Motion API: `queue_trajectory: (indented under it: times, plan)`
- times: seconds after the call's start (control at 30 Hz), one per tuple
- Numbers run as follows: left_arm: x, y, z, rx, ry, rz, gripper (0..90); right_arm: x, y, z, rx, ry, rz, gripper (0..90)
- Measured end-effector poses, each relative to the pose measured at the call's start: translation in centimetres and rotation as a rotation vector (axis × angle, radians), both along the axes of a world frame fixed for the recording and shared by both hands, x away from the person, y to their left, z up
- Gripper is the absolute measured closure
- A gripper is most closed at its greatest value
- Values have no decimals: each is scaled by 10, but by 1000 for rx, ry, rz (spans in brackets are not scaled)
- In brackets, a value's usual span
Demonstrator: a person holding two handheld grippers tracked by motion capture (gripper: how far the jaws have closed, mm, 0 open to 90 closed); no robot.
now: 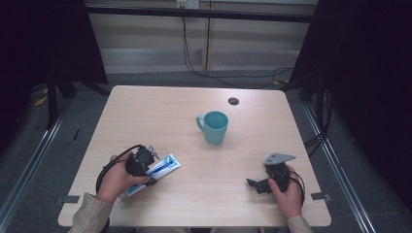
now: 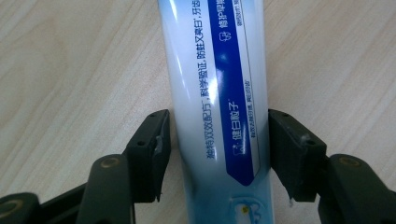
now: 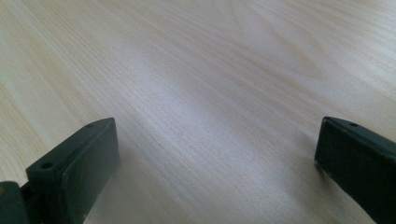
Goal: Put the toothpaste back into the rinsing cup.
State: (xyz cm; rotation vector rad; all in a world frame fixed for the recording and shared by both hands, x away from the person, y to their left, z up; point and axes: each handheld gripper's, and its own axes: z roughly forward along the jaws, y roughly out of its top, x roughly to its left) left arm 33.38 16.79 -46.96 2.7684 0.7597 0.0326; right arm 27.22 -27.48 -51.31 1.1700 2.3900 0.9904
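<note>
Toothpaste tube, white-and-blue plastic, lies near the front-left corner of the pale wooden table, gripped by the left gripper, jaws closed on its sides. Step judged: grasp made; next calls for lifting. Teal ceramic mug stands mid-table. Right gripper, jaws wide, rests front-right.

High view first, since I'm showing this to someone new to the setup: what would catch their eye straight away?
Likely the teal mug, standing upright and alone near the middle of the table. Next, the blue and white toothpaste tube at the front left, lying between the jaws of the left gripper, which close on its sides. The right gripper sits open over bare wood at the front right.
</note>
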Motion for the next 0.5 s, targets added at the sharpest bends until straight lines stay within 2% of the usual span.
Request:
queue_trajectory:
  times: [0.17,0.3,0.33,0.37,0.5]
  plan:
    - [0,-4,1,21,8,3,445,0,0,0,0,1,1,0]
    - [0,-11,2,71,21,18,472,0,0,0,0,1,0,0]
    - [0,-11,2,71,21,18,478,0,0,0,0,1,0,0]
    - [2,-14,3,94,33,20,486,0,0,0,-1,-1,2,0]
    - [4,-18,3,116,58,32,512,0,0,0,1,0,0,0]
